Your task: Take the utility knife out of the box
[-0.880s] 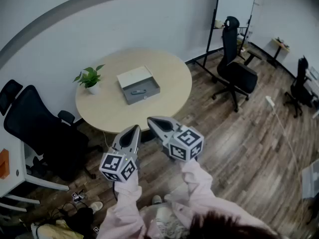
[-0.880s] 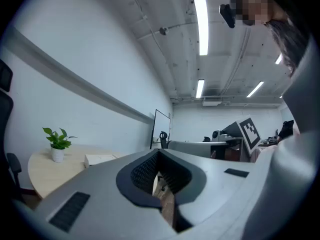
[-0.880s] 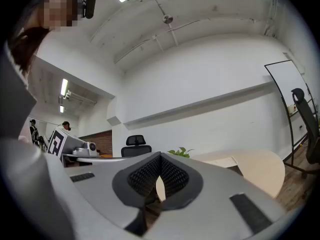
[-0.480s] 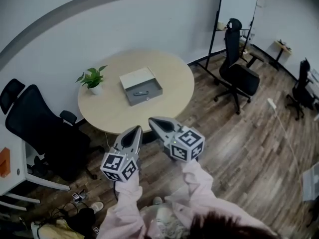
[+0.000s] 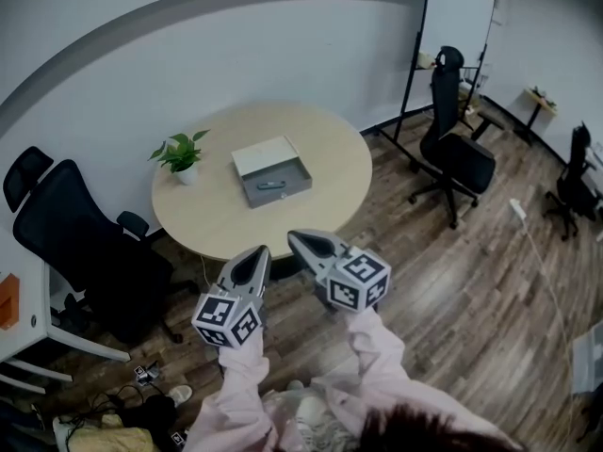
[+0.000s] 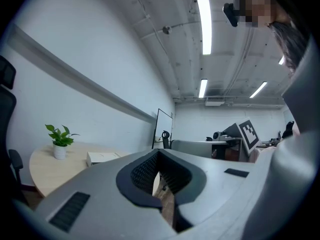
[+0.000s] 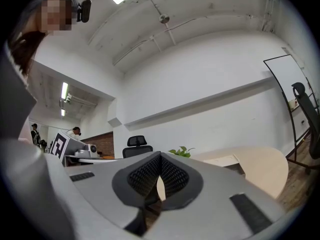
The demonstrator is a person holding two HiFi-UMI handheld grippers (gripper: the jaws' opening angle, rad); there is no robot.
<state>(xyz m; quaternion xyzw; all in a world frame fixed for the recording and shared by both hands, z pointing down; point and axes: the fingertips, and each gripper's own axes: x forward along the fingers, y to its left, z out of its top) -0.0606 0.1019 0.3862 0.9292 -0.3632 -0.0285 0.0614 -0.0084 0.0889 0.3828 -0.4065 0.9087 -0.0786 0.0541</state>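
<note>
An open grey box [image 5: 271, 175] lies on the round wooden table [image 5: 320, 149], its pale lid folded back. The utility knife [image 5: 270, 185] is a small dark shape inside it. My left gripper [image 5: 261, 252] and right gripper [image 5: 294, 237] hover side by side over the floor, short of the table's near edge, pointing level toward it. Both are shut and hold nothing. The left gripper view shows closed jaws [image 6: 158, 153] with the box [image 6: 102, 157] far off. The right gripper view shows closed jaws [image 7: 160, 155] and the box [image 7: 222, 160] beyond.
A potted plant [image 5: 181, 153] stands on the table left of the box. A black office chair [image 5: 85, 243] sits at the table's left, another [image 5: 457, 153] at the right near a whiteboard [image 5: 457, 26]. Cables and clutter [image 5: 141, 403] lie on the wooden floor.
The table and box have slid slightly lower and to the right in the head view. Both grippers sit a little lower in the picture, still side by side and shut.
</note>
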